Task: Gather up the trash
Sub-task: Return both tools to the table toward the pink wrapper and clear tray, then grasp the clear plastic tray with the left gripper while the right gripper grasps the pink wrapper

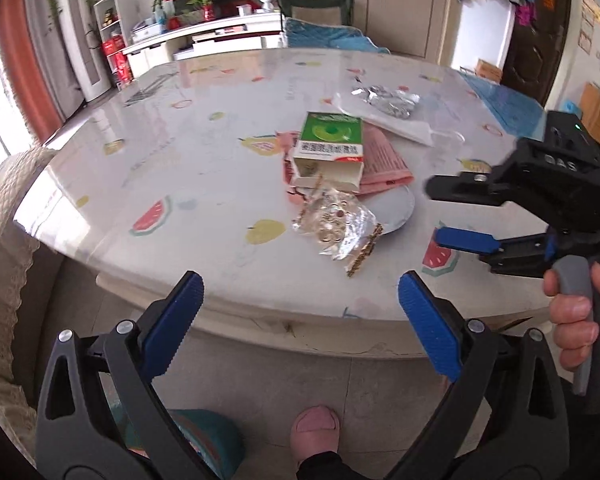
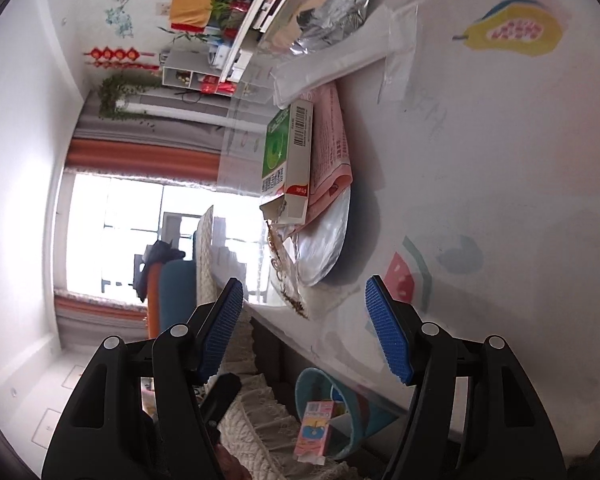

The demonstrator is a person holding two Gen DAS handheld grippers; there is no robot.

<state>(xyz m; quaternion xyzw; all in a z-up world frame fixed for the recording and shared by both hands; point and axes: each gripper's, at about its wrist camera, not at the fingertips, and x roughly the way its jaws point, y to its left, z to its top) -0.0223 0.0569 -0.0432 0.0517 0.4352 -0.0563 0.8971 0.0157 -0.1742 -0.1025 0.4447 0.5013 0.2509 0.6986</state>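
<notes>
Now the left hand-held gripper [image 1: 300,320] is hovering wide and empty off the desk [image 1: 180,152] edge, with the trash lying at twelve o'clock: a green box [image 1: 330,148] on pink paper [image 1: 384,160], a crumpled wrapper [image 1: 340,228] just nearer. At three o'clock, the right hand-held gripper [image 1: 436,212] is gaping empty.

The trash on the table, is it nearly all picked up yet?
Not nearly. One pink carton already sits in the teal bin below the table. Both the left gripper and the right gripper are open and hold nothing. Still on the table: the green medicine box, pink leaflet, clear wrapper, crumpled foil.
</notes>
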